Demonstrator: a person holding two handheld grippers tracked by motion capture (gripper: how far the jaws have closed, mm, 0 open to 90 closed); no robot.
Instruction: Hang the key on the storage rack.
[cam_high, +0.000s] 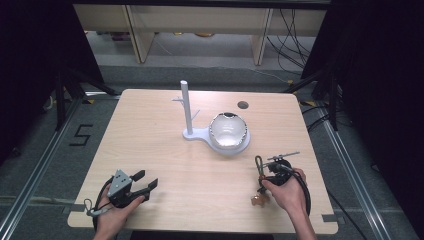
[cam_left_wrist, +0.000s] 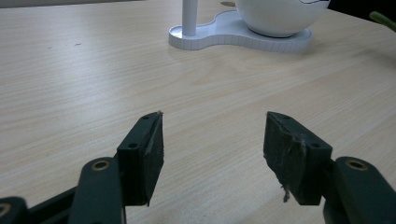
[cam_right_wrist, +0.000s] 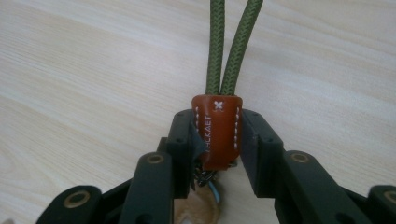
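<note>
Right tool (cam_right_wrist: 217, 140) pinching brown leather tab (cam_right_wrist: 217, 133) of a keychain; pads pressed against both sides of the tab. Green cord loop (cam_right_wrist: 231, 46) running from top of tab, away from the tool, over bare surface (cam_right_wrist: 70, 70). Small metal ring and a tan piece hanging under the tab, between the tool's arms, partly hidden.

High view: right tool (cam_high: 274, 167) and keychain (cam_high: 259, 182) near the white stand (cam_high: 192, 132), on the person's side of it and to its right. Cord loop pointing toward the stand.

White bowl (cam_high: 228, 131) seated on the stand's round base, beside the upright post (cam_high: 186, 105) with short pegs. Bowl interior looks empty.

Left tool (cam_high: 145, 182) spread wide, nothing between pads, well apart from the stand, toward near left corner of the surface.
</note>
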